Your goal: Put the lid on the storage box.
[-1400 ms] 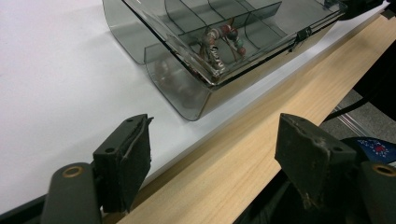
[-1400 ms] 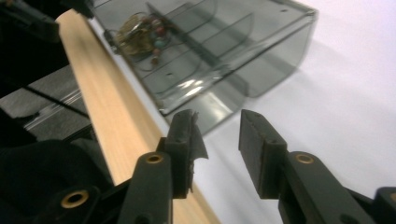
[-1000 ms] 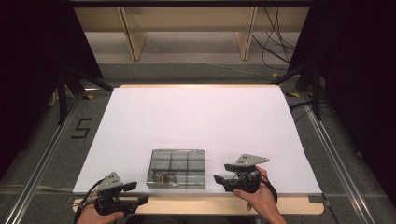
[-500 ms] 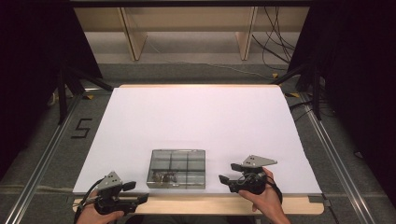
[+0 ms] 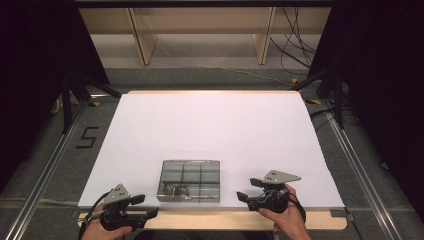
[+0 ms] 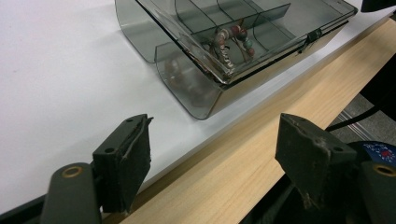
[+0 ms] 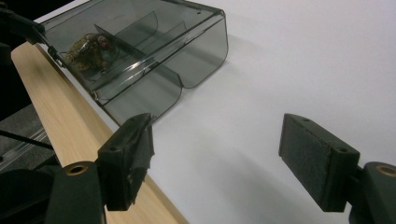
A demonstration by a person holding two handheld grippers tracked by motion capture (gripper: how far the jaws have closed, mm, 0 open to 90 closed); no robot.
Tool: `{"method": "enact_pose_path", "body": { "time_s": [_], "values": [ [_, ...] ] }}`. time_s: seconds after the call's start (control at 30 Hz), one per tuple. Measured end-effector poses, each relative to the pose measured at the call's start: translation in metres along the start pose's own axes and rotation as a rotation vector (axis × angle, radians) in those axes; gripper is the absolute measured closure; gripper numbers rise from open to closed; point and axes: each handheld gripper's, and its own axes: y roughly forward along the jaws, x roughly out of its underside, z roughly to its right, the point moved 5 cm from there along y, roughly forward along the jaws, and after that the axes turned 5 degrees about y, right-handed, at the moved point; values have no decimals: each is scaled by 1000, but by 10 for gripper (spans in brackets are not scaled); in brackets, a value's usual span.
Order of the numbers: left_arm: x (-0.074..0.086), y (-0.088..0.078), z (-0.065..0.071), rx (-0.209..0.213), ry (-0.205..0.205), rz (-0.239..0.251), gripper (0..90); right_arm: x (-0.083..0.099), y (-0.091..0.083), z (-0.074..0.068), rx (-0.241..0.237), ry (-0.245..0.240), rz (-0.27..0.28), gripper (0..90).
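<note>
Right now both of my grippers sit at the near edge of the table [image 5: 210, 120], one on each side of the smoky plastic organizer box [image 5: 190, 180], and neither is touching it. My right gripper [image 5: 246, 190] has just been opening its jaws; they stand wide apart with nothing between them, just white tabletop. My left gripper [image 5: 146, 206] is spread wide too, holding nothing, its jaws hanging over the wooden edge strip [image 6: 261, 154].

The box lies near the front edge, between my two hands. From my right gripper's view the box [image 7: 140, 60] is ahead and off to the left, a short reach from the fingertips; from my left gripper's view the box [image 6: 224, 51] is ahead and to the right, its rounded corner nearest me. Its lid looks closed, with a small latch [image 6: 315, 34] on the front side. A beaded trinket [image 6: 231, 44] rests in one near compartment; the other compartments look bare.

To do this step well, I judge I should steady the box with one gripper while the other works the latch, approaching low and square so the light box doesn't skid on the smooth white surface or tip off the front edge.
</note>
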Motion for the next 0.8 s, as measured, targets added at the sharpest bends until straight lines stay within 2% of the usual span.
{"method": "enact_pose_path", "body": {
  "time_s": [0.03,0.07,0.1,0.13,0.17,0.2,0.23,0.27,0.3,0.33,0.37,0.4,0.47,0.5,0.53,0.57,0.6,0.63,0.67,0.7,0.73,0.77,0.8],
  "values": [
    [0,0,0,0,-1,3,257,0,0,1,-3,-7,-2,268],
    [0,0,0,-2,-1,-2,257,2,-2,-1,9,17,-6,261],
    [0,0,0,-1,-1,-5,257,2,-1,2,8,-20,5,257],
    [0,0,0,-1,-1,-5,257,2,-1,1,17,-8,11,257],
    [0,0,1,1,-9,-1,257,4,-3,0,7,-21,-4,255],
    [0,0,1,1,-4,-6,257,5,-4,-3,9,8,-7,253],
    [0,0,1,1,-6,-3,257,5,-4,-2,3,-16,2,251],
    [1,0,1,2,-5,-4,257,6,-5,-2,0,-19,-8,249],
    [1,0,1,2,-5,-5,257,7,-6,-5,11,2,-9,248],
    [1,1,1,2,-7,-3,257,7,-6,-3,3,-29,0,247],
    [1,1,0,-1,-4,0,257,9,-8,-8,4,17,-16,243],
    [1,1,0,1,-7,1,257,9,-8,-6,10,-22,-7,238],
    [2,0,0,0,-3,0,257,11,-9,-9,11,6,-12,232],
    [2,0,1,-1,-2,0,257,12,-10,-9,1,-13,-18,224],
    [2,0,1,-1,-7,2,257,13,-9,-9,24,-22,-21,219],
    [2,1,1,0,-8,4,257,13,-9,-9,13,-38,-16,214],
    [3,0,0,1,13,-16,256,14,-9,-8,12,-68,-24,209],
    [3,0,0,4,19,-18,256,15,-8,-9,27,-57,-20,197],
    [2,2,2,4,0,-2,254,15,-9,-9,23,-65,-31,192],
    [2,2,2,3,2,-3,249,16,-11,-11,34,-60,-37,190],
    [3,0,0,3,19,-17,249,17,-10,-12,16,-62,-32,188],
    [3,1,0,2,16,-15,247,17,-11,-12,12,-72,-32,178],
    [3,1,0,1,15,-13,244,19,-12,-15,10,-40,-43,169]
  ]
}}
